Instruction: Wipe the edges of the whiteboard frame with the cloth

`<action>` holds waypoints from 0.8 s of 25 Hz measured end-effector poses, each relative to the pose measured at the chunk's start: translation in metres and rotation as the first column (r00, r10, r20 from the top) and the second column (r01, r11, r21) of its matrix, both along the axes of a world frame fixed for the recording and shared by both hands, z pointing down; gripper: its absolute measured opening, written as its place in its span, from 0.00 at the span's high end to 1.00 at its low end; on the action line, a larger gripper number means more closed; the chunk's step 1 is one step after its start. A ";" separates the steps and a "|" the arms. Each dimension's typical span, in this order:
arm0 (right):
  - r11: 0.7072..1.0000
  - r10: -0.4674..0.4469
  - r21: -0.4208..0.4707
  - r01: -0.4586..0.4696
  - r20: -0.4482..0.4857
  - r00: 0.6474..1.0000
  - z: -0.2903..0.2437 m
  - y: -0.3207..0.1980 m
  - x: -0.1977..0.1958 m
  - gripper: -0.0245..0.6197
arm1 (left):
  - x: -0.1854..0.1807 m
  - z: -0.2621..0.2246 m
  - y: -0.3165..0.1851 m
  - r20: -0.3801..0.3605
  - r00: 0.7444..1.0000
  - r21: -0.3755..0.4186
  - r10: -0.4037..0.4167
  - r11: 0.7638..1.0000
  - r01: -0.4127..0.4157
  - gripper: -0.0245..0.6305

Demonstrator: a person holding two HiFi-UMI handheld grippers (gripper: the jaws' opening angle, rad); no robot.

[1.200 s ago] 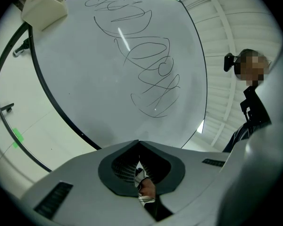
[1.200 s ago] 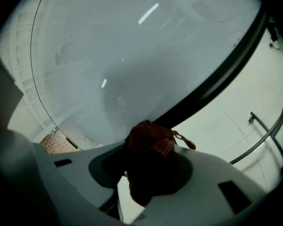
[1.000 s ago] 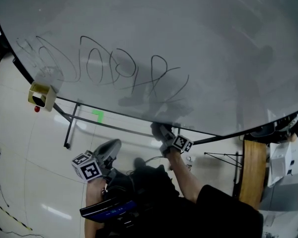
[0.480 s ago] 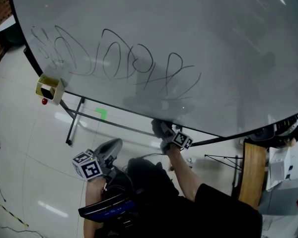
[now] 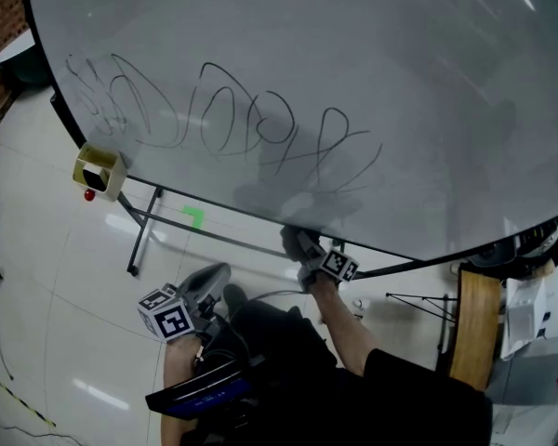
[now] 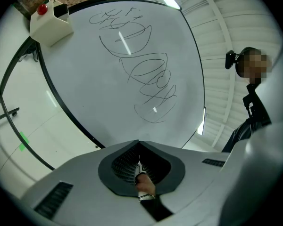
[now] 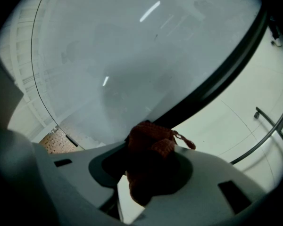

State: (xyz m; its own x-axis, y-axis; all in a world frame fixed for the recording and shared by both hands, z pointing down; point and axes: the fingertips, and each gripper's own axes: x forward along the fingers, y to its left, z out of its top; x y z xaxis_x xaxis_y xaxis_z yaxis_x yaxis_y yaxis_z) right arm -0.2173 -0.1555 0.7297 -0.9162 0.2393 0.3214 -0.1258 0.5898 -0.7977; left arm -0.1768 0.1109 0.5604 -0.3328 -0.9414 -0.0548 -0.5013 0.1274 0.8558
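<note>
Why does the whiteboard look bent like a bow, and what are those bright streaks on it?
Head view: the wide lens bows the whiteboard, and a soft shadow lies above the right tool. Left gripper view: same bulge, dark corners, ceiling lights mirrored as streaks. Right gripper view: dim; the cloth sits dark by the frame, with one glare streak.

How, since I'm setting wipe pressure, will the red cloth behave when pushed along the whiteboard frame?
Probably floppy: the knitted cloth sits bunched in the right gripper, which is shut on it. Likely light, with a loose strand dangling. Its coarse knit should grip rather than slide on the frame.
</note>
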 end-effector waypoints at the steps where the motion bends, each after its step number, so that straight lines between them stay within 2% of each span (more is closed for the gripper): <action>1: 1.000 -0.003 -0.005 0.003 0.000 1.000 0.001 0.000 0.000 0.74 | -0.001 0.001 -0.001 0.000 1.000 0.001 0.000 1.000 0.000 0.98; 9: 0.998 -0.045 -0.044 0.047 0.056 0.997 -0.015 0.017 -0.010 0.74 | -0.018 0.011 -0.010 -0.010 1.000 -0.028 0.005 1.000 -0.006 0.98; 13: 0.996 -0.064 -0.051 0.066 0.040 0.997 0.005 0.013 -0.008 0.74 | -0.029 0.007 -0.024 -0.040 0.999 -0.035 0.007 0.999 -0.008 0.98; 20: 0.993 -0.103 -0.045 0.106 0.057 0.993 0.000 0.020 -0.015 0.74 | -0.053 0.014 -0.045 -0.066 0.998 -0.079 -0.005 0.997 0.000 0.98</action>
State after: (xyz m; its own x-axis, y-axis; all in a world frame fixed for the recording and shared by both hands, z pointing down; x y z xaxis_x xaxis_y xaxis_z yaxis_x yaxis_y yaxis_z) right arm -0.2324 -0.1357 0.7299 -0.9011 0.3487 0.2578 -0.0212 0.5583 -0.8294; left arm -0.2301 0.0662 0.5742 -0.3356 -0.9411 0.0415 -0.4440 0.1969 0.8741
